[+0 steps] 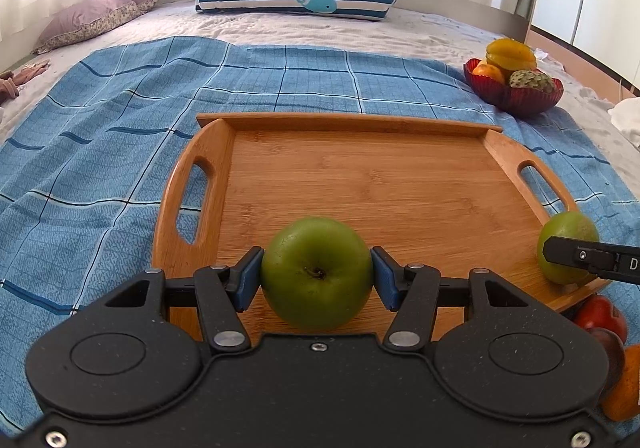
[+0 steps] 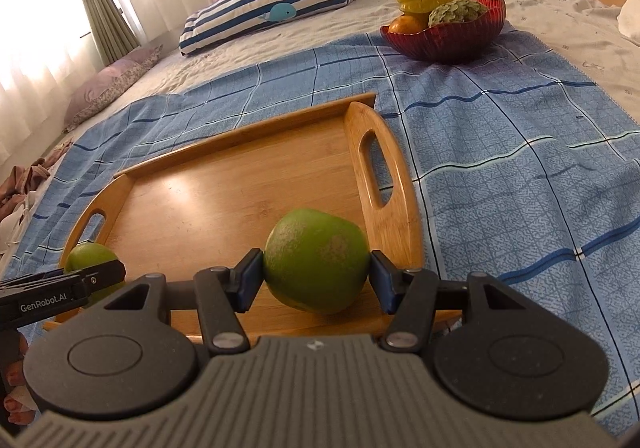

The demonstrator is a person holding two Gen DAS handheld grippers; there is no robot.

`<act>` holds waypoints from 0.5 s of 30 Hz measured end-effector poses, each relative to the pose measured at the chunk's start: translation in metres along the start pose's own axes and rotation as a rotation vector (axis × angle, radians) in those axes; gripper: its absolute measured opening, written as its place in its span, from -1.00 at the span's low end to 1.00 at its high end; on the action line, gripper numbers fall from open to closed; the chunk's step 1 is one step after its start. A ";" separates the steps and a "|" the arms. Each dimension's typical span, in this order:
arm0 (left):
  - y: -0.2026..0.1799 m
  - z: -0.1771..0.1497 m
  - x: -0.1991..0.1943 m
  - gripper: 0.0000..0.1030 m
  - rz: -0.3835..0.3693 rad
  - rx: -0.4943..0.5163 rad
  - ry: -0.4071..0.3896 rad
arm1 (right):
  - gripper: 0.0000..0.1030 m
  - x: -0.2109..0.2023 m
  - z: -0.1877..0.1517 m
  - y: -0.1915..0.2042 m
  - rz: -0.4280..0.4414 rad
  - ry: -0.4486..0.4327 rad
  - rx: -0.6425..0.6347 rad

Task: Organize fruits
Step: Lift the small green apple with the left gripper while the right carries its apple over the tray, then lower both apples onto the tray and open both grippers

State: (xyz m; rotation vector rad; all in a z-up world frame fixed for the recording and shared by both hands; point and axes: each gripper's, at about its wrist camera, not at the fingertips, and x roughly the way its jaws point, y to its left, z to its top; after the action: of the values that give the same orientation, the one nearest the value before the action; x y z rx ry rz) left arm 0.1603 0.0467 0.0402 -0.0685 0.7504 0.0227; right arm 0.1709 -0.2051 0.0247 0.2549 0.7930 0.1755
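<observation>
My left gripper [image 1: 317, 275] is shut on a green apple [image 1: 317, 272], held over the near edge of a wooden tray [image 1: 360, 183]. My right gripper [image 2: 316, 274] is shut on a green round fruit [image 2: 316, 264] over the tray's [image 2: 224, 199] near right corner. The right gripper's fruit also shows in the left wrist view [image 1: 566, 236], with one finger in front of it. The apple and the left gripper's finger show at the left of the right wrist view [image 2: 90, 256]. The tray's floor is bare.
A red glass bowl [image 1: 532, 100] [image 2: 476, 41] holds a starfruit [image 1: 510, 53], an orange and a custard apple at the far right. Red and orange fruits [image 1: 600, 314] lie by the tray's near right corner. The tray sits on a blue checked cloth [image 1: 100, 151] on a bed with pillows.
</observation>
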 end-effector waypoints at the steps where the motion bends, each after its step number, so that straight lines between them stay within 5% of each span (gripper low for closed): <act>1: -0.001 0.000 0.000 0.07 0.001 0.002 0.000 | 0.16 0.000 0.000 0.000 -0.002 0.002 0.001; 15: 0.001 -0.001 -0.001 0.16 0.005 0.002 0.002 | 0.24 0.002 0.001 -0.001 0.000 0.006 0.004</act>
State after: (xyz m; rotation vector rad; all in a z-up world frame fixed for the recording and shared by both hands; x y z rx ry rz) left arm 0.1587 0.0475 0.0402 -0.0651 0.7522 0.0265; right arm 0.1729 -0.2059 0.0238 0.2580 0.7997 0.1748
